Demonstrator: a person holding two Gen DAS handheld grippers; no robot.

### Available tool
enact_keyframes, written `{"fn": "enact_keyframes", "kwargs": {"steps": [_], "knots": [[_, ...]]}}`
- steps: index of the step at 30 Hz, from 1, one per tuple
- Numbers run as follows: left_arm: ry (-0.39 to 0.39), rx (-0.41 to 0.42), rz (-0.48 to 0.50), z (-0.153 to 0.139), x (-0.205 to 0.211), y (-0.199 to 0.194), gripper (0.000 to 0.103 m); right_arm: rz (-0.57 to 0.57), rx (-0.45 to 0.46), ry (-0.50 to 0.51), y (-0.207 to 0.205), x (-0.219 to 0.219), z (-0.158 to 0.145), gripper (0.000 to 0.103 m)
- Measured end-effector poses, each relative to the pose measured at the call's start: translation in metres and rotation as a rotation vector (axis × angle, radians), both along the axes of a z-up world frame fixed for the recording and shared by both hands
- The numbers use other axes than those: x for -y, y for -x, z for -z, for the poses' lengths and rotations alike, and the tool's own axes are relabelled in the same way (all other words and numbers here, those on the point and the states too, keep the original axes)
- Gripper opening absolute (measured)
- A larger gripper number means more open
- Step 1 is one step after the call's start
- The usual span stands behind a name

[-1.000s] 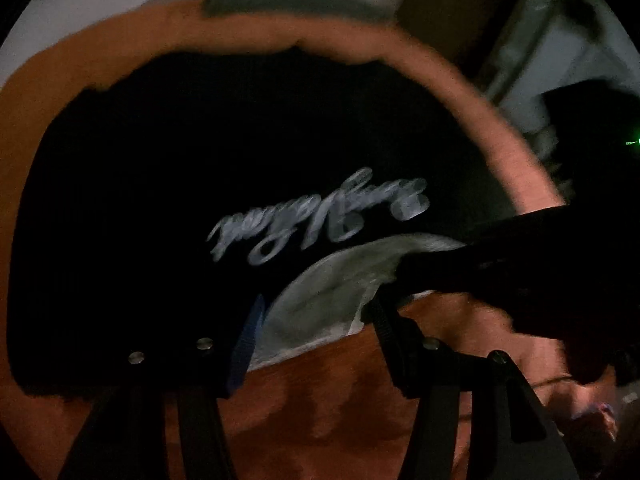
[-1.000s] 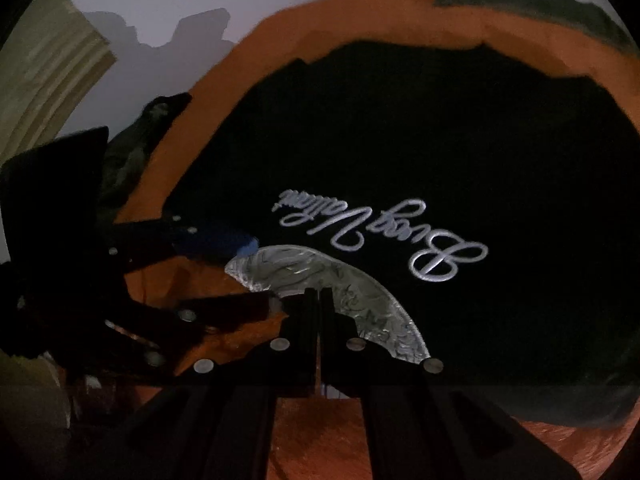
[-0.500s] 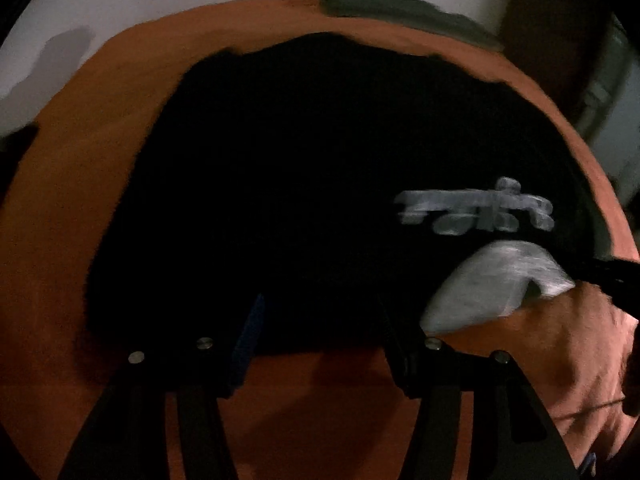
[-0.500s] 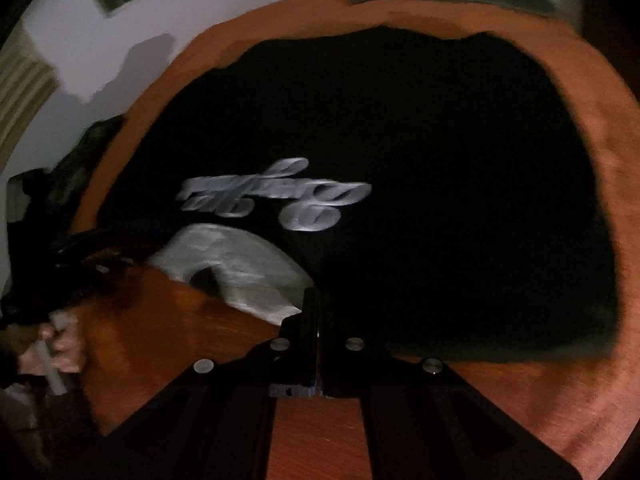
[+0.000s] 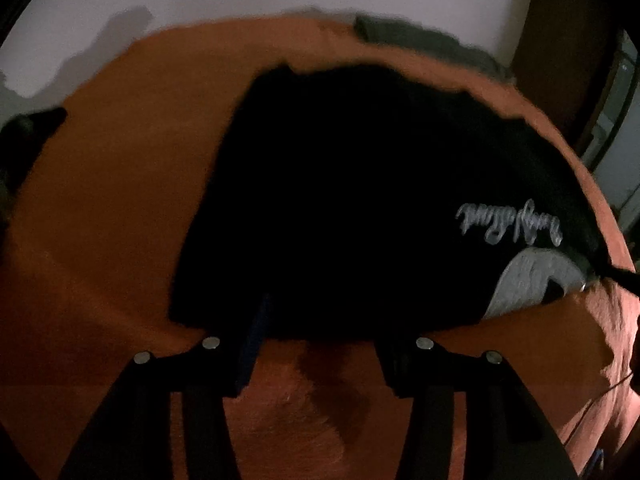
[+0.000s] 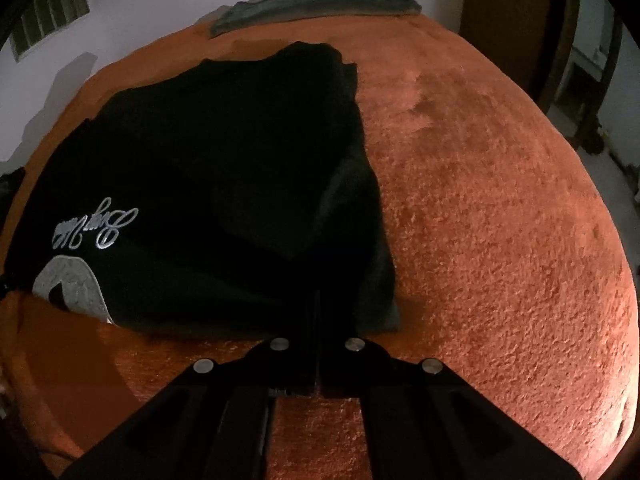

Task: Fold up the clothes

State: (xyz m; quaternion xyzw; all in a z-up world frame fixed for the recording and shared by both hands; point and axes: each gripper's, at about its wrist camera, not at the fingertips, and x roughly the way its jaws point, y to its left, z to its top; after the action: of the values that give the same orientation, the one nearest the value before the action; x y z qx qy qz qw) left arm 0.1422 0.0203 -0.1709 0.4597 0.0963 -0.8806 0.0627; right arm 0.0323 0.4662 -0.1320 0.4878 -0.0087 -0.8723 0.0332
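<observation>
Black sweatshirt with silver script flat on orange bedspread, hem edge at 12 o'clock of both grippers. Left gripper half-wide, closing, nothing between; right gripper fully closed, empty, at sweatshirt's right corner.

The right hand-held gripper, jaws closed, sits at the near edge of the black garment on the orange blanket.

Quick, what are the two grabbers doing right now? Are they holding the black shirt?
Left gripper: closing, jaws apart at the black shirt edge, not gripping.
Right gripper: shut at the shirt's edge; grip can't be told.
</observation>
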Motion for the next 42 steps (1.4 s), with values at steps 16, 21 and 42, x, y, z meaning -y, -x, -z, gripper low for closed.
{"fn": "enact_keyframes", "kwargs": {"steps": [16,21,42], "knots": [[0.084,-0.086,0.062,-0.029,-0.029,0.013,0.053,-0.208,-0.109,-0.026,-0.01,0.039,-0.026,0.0],[0.118,0.032,0.05,0.0,-0.023,0.032,0.053,-0.171,-0.021,-0.044,0.009,0.031,-0.004,0.0],[-0.004,0.042,0.022,-0.015,-0.027,0.024,0.059,-0.15,0.008,-0.004,0.017,0.017,0.0,0.006]]}}
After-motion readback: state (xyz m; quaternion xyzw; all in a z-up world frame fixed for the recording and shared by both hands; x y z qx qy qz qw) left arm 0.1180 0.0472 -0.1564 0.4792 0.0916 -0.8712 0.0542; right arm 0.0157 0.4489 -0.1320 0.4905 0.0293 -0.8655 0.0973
